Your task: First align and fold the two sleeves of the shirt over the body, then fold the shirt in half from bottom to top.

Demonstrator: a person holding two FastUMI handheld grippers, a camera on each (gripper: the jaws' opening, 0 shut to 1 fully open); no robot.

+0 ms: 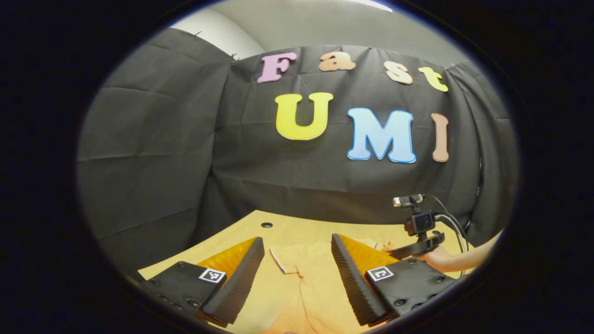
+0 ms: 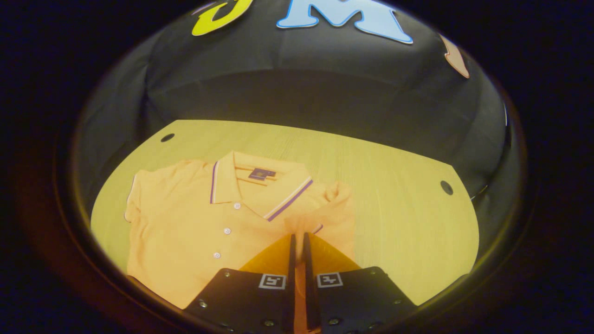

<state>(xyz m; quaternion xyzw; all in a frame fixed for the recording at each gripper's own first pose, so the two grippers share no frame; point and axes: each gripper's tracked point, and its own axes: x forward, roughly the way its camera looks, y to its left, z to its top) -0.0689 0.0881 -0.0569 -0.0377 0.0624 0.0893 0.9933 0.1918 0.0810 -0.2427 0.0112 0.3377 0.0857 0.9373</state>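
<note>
On table (image 2: pixel 394 195) | right claw (image 2: pixel 299 241) pinching shirt (image 2: pixel 195 222) sleeve (image 2: pixel 332 218), seemingly | left claw (image 1: pixel 297 253) agape

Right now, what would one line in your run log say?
stage: folding first sleeve | right gripper: fingers shut on sleeve | left gripper: open over shirt | table: shirt flat, collar far side

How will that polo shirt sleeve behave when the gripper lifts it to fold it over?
Probably floppy: the sleeve already bunches where the right gripper pinches it. Likely light, being thin knit like the shirt lying flat on the table. It may drag neighbouring fabric along.
</note>
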